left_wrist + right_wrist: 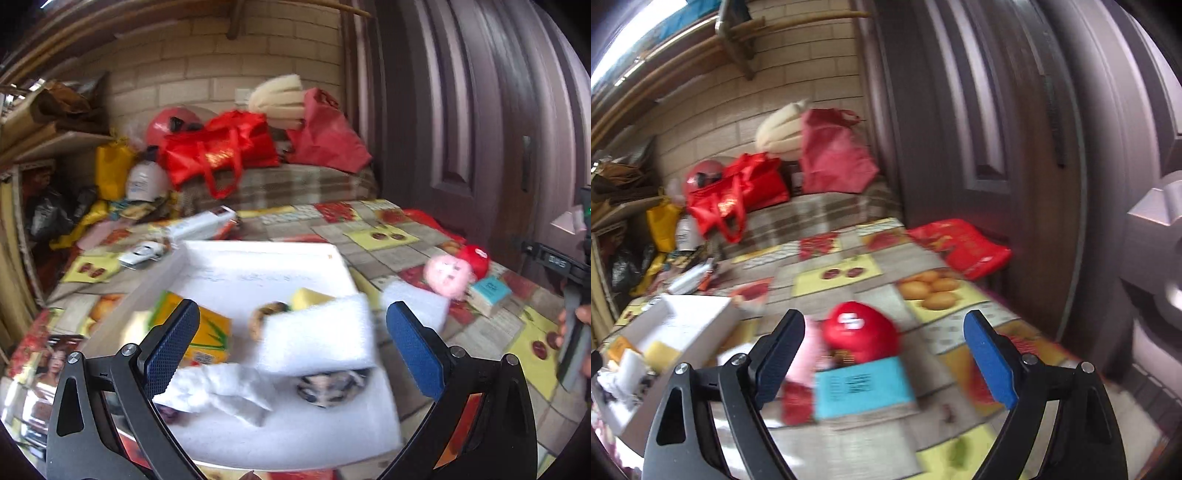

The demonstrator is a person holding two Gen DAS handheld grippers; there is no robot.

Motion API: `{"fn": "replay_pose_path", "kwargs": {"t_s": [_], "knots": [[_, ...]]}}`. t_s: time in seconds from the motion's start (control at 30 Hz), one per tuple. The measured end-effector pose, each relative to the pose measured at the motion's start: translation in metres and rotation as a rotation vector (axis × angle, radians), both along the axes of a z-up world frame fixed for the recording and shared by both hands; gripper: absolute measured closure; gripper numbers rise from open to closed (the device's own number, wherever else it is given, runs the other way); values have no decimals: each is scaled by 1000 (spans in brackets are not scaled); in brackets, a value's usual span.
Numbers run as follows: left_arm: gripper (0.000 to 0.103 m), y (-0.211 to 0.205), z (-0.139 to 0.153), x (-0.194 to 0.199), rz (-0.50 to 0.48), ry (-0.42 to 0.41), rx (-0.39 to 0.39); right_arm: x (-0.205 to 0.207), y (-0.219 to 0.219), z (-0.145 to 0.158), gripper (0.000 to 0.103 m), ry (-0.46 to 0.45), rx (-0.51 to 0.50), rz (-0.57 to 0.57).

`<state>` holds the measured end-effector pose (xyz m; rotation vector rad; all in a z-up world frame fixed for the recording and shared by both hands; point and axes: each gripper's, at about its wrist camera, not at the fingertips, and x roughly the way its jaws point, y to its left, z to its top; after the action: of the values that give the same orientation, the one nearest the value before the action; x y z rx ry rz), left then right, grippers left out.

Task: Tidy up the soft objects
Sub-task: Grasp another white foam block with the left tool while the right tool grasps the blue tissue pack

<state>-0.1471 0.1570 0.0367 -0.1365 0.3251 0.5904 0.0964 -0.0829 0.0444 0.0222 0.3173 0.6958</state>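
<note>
The left tongs (pixel 291 332) stand released, their blue-padded fingers (pixel 413 347) spread wide and tipped slightly downward over a shallow white box (pixel 258 258) on the bench (pixel 388 236), which wears a fruit-patterned oilcloth. Between the fingers, without touching them, lies a white foam block (pixel 317 332), its long axis running across the view; under its near edge a mottled round soft thing (pixel 328 384) is half hidden and blurred. A crumpled white cloth (pixel 221 387) lies beside the left finger, a yellow carton (pixel 207 332) behind it.

The right tongs (pixel 884 354) are likewise released, empty, aimed a little below level. Ahead of them sit a light-blue rectangular block (pixel 864 387), long side across the view, and just beyond it a red plush heart (pixel 860 332) with a white mark. A pink plush toy (pixel 809 350) is partly hidden by the left finger. From the left wrist view, a hand (pixel 576 317) holding the right tongs is cut off at the frame edge
</note>
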Motion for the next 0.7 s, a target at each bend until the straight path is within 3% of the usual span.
{"fn": "replay_pose_path", "kwargs": {"t_s": [0.2,0.37,0.5,0.7], "knots": [[1,-18,-3,28,-103,69,-35,21,-15,-2,15,1,-94,-15],[1,-38,-8,59,-188,145,-66,27,-21,-5,15,50,-125,63],[1,-54,-10,82,-188,191,-46,31,-13,-11,15,115,-165,178],[1,-72,-9,109,-194,216,-27,27,45,-37,15,184,-425,304]]}}
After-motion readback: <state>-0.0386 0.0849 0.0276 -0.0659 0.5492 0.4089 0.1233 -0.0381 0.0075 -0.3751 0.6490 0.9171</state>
